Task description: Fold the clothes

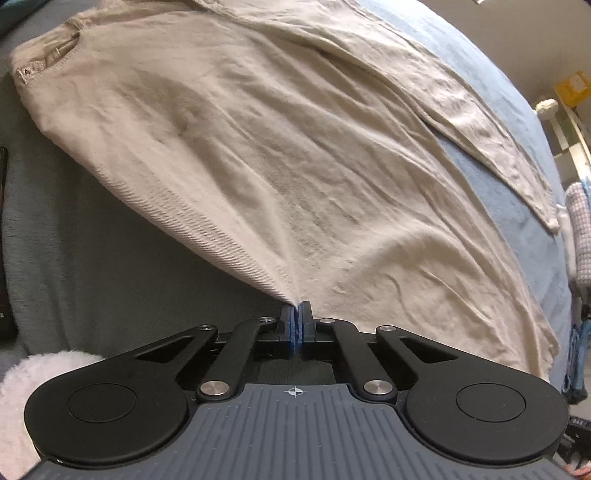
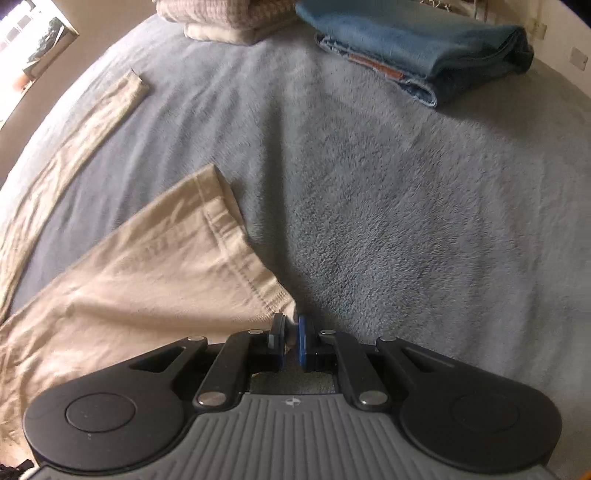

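Left wrist view first: the left gripper (image 1: 298, 308) is pinched fully closed on the near edge of the beige trousers (image 1: 258, 155), cloth fanning away taut. Over on the right, the right gripper (image 2: 291, 328) is clamped nearly shut on a leg hem corner (image 2: 273, 295). The trousers lie spread across the blue-grey bed (image 2: 406, 221), folded jeans (image 2: 424, 51) far off. Both edges look secured, so next comes a matched lift and carry-over, keeping the fabric tensioned.

Beige trousers (image 1: 277, 155) on grey-blue fleece blanket (image 2: 388, 221); folded blue jeans (image 2: 424, 51); checked folded cloth (image 2: 229, 14) beyond.
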